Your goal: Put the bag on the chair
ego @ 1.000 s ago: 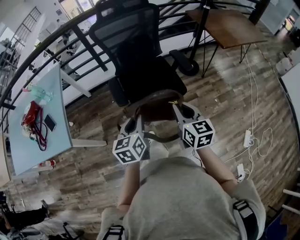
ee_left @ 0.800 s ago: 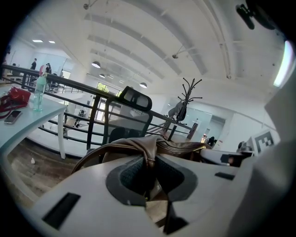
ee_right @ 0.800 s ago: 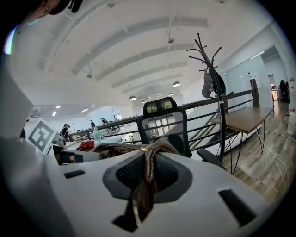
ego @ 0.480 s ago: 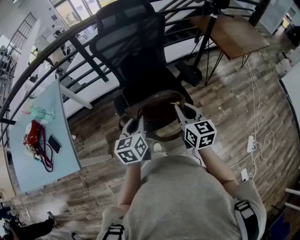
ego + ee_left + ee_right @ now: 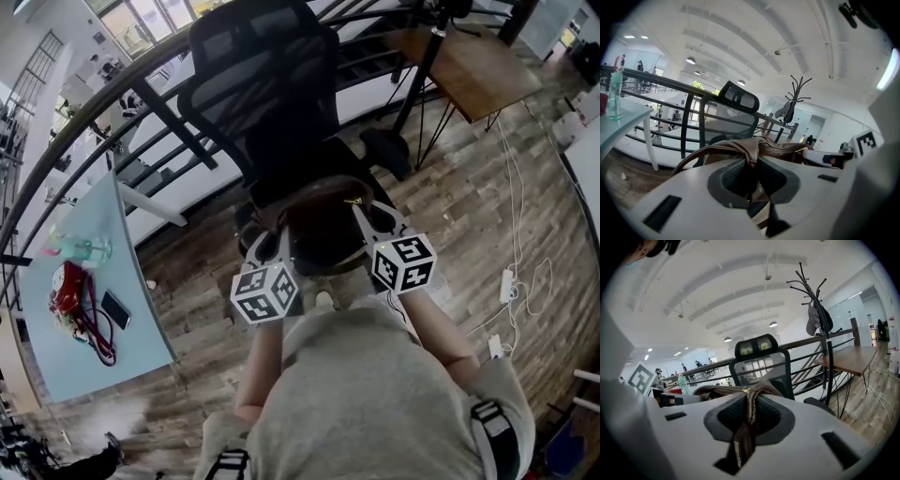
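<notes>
We're in an open-plan office: mesh chair (image 5: 267,94) at twelve o'clock, railing (image 5: 684,131) behind it, coat stand (image 5: 826,371), surface (image 5: 122,262) at nine o'clock.

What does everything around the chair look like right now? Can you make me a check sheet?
Surface: brown wood-plank floor.
Job's things: brown leather bag, held up at the front of the black mesh office chair.
Clutter: red bundle, dark phone, clear bottle on the pale blue table.
Grippers: left gripper and right gripper, jaws shut on the bag's edges.
Cables: white corded power strip on the floor.
Surroundings: black railing, wooden table, coat stand.
</notes>
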Tool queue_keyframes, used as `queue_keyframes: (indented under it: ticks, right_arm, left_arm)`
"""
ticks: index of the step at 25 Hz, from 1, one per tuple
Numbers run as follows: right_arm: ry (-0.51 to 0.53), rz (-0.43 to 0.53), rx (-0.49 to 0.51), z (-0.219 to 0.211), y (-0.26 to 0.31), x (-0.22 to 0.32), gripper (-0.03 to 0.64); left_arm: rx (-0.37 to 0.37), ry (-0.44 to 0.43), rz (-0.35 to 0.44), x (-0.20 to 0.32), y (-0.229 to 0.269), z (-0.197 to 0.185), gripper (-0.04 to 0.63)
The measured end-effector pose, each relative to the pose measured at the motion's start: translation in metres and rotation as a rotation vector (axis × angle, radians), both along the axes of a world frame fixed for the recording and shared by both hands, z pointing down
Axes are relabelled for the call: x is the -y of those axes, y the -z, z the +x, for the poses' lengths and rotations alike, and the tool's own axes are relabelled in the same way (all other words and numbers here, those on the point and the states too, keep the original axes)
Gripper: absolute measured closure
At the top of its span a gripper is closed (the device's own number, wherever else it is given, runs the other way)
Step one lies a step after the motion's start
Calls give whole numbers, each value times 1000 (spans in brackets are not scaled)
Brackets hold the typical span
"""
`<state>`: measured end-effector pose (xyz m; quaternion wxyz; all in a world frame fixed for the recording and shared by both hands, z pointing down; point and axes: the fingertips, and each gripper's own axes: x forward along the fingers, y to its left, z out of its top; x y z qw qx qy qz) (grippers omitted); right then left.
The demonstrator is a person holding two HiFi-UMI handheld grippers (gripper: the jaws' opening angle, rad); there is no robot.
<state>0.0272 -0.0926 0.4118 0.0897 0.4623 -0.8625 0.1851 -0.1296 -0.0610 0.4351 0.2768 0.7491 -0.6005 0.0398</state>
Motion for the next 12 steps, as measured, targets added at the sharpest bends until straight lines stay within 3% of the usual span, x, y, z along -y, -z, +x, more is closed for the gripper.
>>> queue_keyframes:
  ticks: [12]
  right_arm:
    - [20, -22, -29, -8, -23, 72, 581]
  left_arm:
    - [-8, 33, -34, 66, -28, -7, 548]
